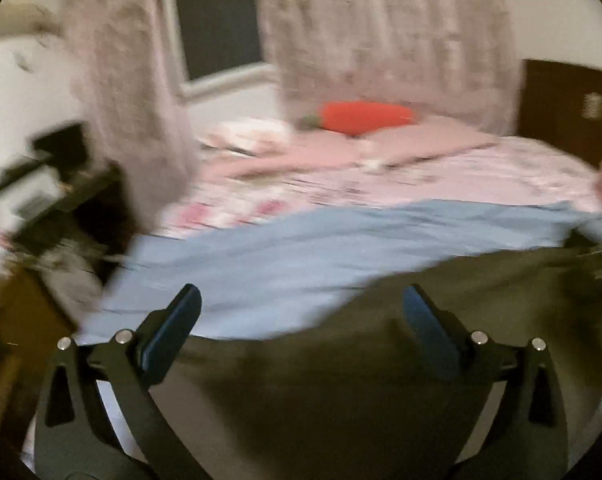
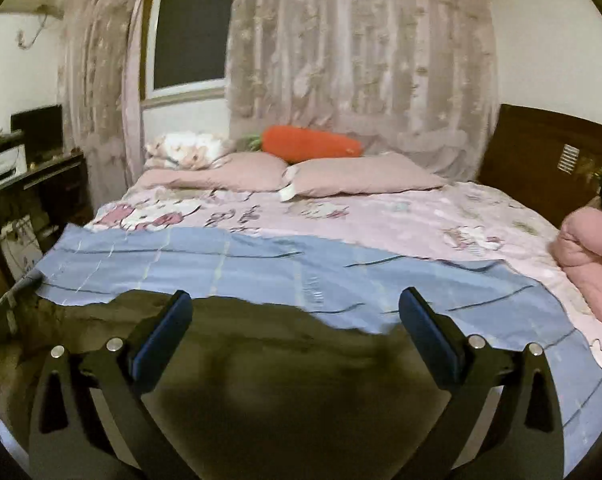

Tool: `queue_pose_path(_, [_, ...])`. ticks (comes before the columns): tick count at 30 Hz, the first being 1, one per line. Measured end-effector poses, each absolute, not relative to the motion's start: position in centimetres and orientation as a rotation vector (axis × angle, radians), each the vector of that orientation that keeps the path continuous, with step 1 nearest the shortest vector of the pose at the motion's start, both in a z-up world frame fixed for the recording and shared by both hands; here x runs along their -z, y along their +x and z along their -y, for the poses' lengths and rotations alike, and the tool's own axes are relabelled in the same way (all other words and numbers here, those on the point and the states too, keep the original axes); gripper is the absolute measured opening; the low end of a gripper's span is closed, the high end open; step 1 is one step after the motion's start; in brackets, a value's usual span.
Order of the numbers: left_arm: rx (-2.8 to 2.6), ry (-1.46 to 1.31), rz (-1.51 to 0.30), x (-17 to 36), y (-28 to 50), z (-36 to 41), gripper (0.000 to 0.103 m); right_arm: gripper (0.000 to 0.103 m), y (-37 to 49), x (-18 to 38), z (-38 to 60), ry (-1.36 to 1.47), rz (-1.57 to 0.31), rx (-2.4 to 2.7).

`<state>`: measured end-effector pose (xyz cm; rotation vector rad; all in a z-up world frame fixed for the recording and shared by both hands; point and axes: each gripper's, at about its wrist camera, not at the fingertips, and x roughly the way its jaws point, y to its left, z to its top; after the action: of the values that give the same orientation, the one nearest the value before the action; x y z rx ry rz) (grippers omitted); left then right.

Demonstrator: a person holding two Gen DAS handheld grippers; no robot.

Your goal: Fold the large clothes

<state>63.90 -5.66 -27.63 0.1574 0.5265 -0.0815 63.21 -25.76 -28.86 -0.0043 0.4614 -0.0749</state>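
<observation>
1. Fingers [image 1: 185,312] of the left gripper [image 1: 301,316] stand wide apart with nothing between them; they have hold of nothing.
2. Fingers [image 2: 415,316] of the right gripper [image 2: 295,318] are spread just as wide and are likewise empty.
3. Both grippers point forward and slightly down over the near edge of the bed [image 2: 401,216], toward the headboard end.
4. Each finger is a flat dark-blue pad on a black hinged arm with round silver pins.
5. A dark olive garment [image 2: 261,380] lies spread flat at the near end of the bed, directly under both grippers; its cloth looks matte and heavy, with a wavy far edge.
6. Under it and beyond lies a light-blue sheet [image 2: 261,268], thin and smooth, with fine dark and pale lines.
7. Below that is a pink bedcover printed with cartoon cats.
8. Two dusty-pink pillows [image 2: 361,178] rest at the head, with an orange carrot-shaped cushion [image 2: 313,144] behind them.
9. A pink quilt [image 2: 589,256] is bunched at the right edge of the bed.
10. Lace curtains [image 2: 361,60] hang behind the bed beside a dark window [image 2: 189,28].
11. A dark desk [image 2: 41,184] stands to the left.
12. The left wrist view is motion-blurred, so finer detail there is unclear.
</observation>
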Motion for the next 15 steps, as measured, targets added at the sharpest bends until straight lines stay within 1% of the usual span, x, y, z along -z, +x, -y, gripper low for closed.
queue_pose_path(2, [0.078,0.176,-0.545,29.1,65.1,8.0,0.1,0.102,66.1,30.8,24.2,0.013,-0.511,0.101])
queue_pose_path(3, [0.06,0.173,-0.584,30.8,66.4,9.1,0.101,0.102,67.0,31.4,24.6,0.021,-0.531,0.153])
queue_pose_path(5, [0.071,0.162,-0.652,33.2,68.6,9.6,0.101,0.102,69.6,34.3,25.9,0.09,-0.616,0.14])
queue_pose_path(7, [0.069,0.146,-0.674,35.4,70.3,9.6,0.101,0.102,71.6,36.5,26.2,0.072,-0.681,0.133])
queue_pose_path(10, [0.085,0.157,-0.657,37.2,71.8,10.0,0.101,0.102,72.3,37.9,26.1,0.017,-0.663,0.134])
queue_pose_path(12, [0.095,0.124,-0.673,38.4,72.9,9.9,0.101,0.102,73.2,39.1,26.5,0.039,-0.677,0.126])
queue_pose_path(15, [0.094,0.107,-0.65,39.9,73.7,9.6,0.101,0.102,73.6,40.3,26.9,0.052,-0.663,0.123])
